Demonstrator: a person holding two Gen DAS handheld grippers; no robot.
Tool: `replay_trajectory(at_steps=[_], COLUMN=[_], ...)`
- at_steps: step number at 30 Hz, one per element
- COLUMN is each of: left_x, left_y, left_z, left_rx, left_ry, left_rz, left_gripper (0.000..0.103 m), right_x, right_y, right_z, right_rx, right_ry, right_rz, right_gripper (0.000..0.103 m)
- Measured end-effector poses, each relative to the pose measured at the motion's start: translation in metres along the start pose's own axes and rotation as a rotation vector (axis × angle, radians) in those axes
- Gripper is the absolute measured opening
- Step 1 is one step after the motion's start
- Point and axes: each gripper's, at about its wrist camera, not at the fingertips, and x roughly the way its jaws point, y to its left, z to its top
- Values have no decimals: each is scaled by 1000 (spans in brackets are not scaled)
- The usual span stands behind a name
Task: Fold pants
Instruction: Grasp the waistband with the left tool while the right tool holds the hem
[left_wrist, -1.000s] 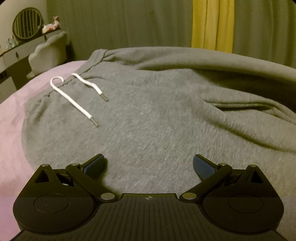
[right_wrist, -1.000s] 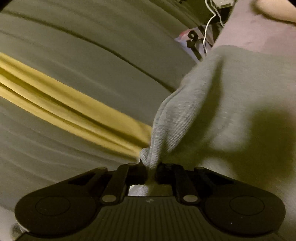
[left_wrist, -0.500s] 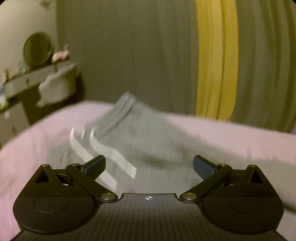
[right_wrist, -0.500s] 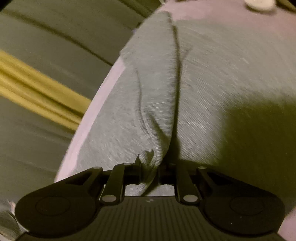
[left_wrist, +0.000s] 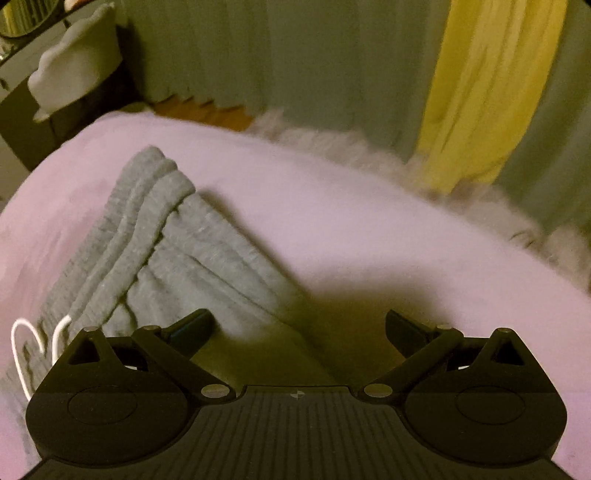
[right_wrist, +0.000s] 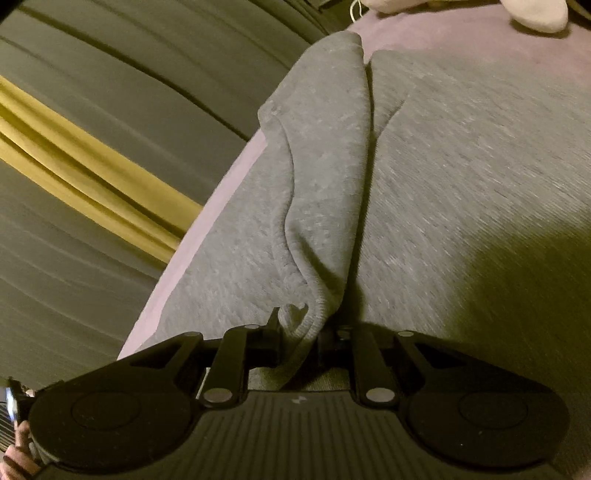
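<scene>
Between the right hand-held gripper (right_wrist: 301, 332) fingers, just easing apart, sits the pants (right_wrist: 443, 166) hem.

Grey pants (left_wrist: 192, 258) — soft knit; pink bedsheet (left_wrist: 369, 221) — matt cloth

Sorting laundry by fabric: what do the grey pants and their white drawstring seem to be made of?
The pants look like heathered grey sweatshirt knit, matte and soft: fine ribbed lines, thick rolled folds. Probably cotton blend; the fibre cannot be told. The drawstring looks like smooth white cord, too blurred to say more.
</scene>
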Motion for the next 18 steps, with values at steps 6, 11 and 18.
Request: replay_trajectory(at_steps=[6,11,18], left_x=[15,-8,-70], left_y=[12,41,99], left_z=[12,4,2], left_rx=[-44,-68,-243], left_ry=[13,-33,-102], left_rz=[6,-49,-219], left_gripper=[69,20,14], right_x=[5,7,11], right_y=[15,15,44], right_z=[-2,2,19], right_rx=[-94,-47,-113], right_ry=[-27,-20,20], right_rz=[-29,1,-102], right_gripper=[17,25,18])
